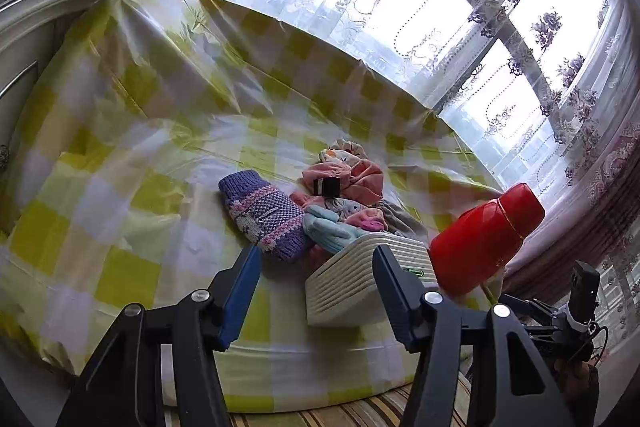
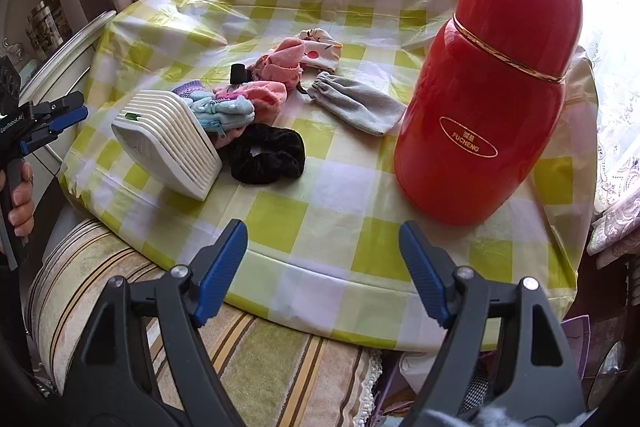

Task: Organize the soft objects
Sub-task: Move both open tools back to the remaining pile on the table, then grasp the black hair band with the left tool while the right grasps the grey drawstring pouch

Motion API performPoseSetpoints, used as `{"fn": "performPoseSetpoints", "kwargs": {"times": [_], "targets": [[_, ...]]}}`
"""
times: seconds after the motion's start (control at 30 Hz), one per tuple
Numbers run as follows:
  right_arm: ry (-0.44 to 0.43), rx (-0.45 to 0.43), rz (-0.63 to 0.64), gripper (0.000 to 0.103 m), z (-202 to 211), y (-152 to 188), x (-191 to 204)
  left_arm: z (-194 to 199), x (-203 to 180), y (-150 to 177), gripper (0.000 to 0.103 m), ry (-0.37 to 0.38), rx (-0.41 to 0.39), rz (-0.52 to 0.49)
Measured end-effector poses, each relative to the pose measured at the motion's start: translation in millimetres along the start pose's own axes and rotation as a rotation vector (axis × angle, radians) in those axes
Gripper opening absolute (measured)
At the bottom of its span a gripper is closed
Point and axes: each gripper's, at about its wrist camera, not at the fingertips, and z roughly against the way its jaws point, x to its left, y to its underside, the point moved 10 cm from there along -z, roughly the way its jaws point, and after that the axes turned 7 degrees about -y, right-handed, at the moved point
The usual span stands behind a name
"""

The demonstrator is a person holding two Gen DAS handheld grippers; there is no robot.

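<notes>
A pile of soft things lies mid-table: a purple knitted mitten (image 1: 262, 217), a light blue glove (image 1: 330, 231), pink fabric pieces (image 1: 352, 179), a black velvet scrunchie (image 2: 266, 155), a grey drawstring pouch (image 2: 360, 103) and a floral cloth (image 2: 318, 49). A white ribbed basket (image 1: 362, 281) (image 2: 172, 141) lies tipped on its side, its mouth against the pile. My left gripper (image 1: 316, 281) is open and empty, just before the basket. My right gripper (image 2: 324, 259) is open and empty at the table's near edge.
A tall red thermos (image 2: 486, 91) (image 1: 480, 237) stands on the right of the yellow-checked tablecloth (image 2: 280, 215). A striped cushioned seat (image 2: 120, 267) is below the table edge. Curtains (image 1: 440, 7) and a window are behind.
</notes>
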Motion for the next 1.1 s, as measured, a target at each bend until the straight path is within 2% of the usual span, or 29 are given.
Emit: {"fn": "performPoseSetpoints", "kwargs": {"times": [0.2, 0.6, 0.83, 1.03, 1.1], "targets": [[-0.005, -0.008, 0.009, 0.081, -17, -21, 4, -22, -1, -20, 0.054, 0.023, 0.007, -0.006], [0.034, 0.015, 0.108, 0.081, -56, -69, 11, -74, -15, -55, 0.054, 0.070, 0.038, -0.055], [0.073, 0.054, 0.127, 0.080, -93, -92, 3, -120, -27, -53, 0.050, 0.102, 0.124, -0.115], [0.102, 0.111, 0.145, 0.080, -127, -100, -3, -155, -40, -48, 0.049, 0.170, 0.204, -0.158], [0.104, 0.121, 0.141, 0.080, -135, -102, -6, -167, -40, -48, 0.049, 0.171, 0.226, -0.163]]}}
